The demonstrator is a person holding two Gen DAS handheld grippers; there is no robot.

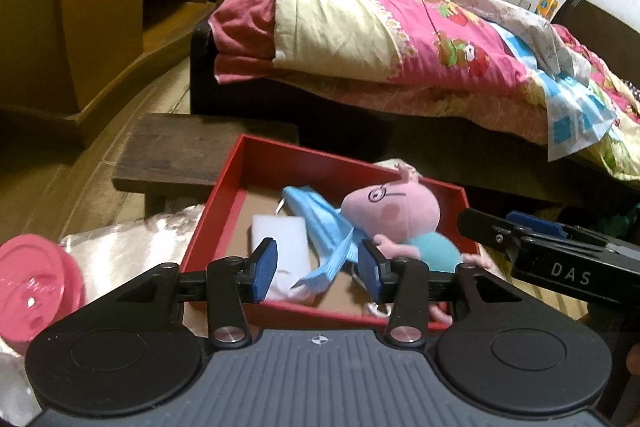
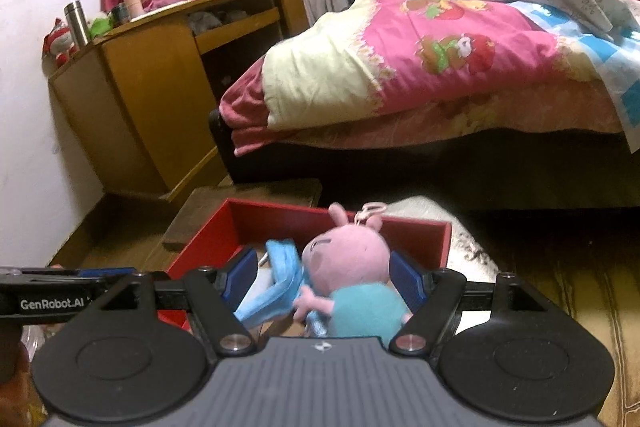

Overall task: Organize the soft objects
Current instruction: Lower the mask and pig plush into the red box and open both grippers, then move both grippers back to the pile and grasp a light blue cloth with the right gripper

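A red box (image 1: 224, 223) holds a pink pig plush (image 1: 396, 215) in a teal shirt, a light blue face mask (image 1: 320, 227) and a white sponge block (image 1: 280, 239). My left gripper (image 1: 318, 269) is open above the box's near edge, its jaws either side of the mask's end without touching it. My right gripper (image 2: 320, 281) is open, and the plush (image 2: 348, 263) and mask (image 2: 276, 287) lie between its blue pads inside the red box (image 2: 424, 239). The right gripper's body shows in the left wrist view (image 1: 560, 259).
A pink lid (image 1: 36, 287) and a shiny white bag (image 1: 132, 247) lie left of the box. A dark wooden stool (image 1: 192, 151) stands behind it. A bed with a pink quilt (image 1: 400, 39) and a wooden cabinet (image 2: 140, 99) are beyond.
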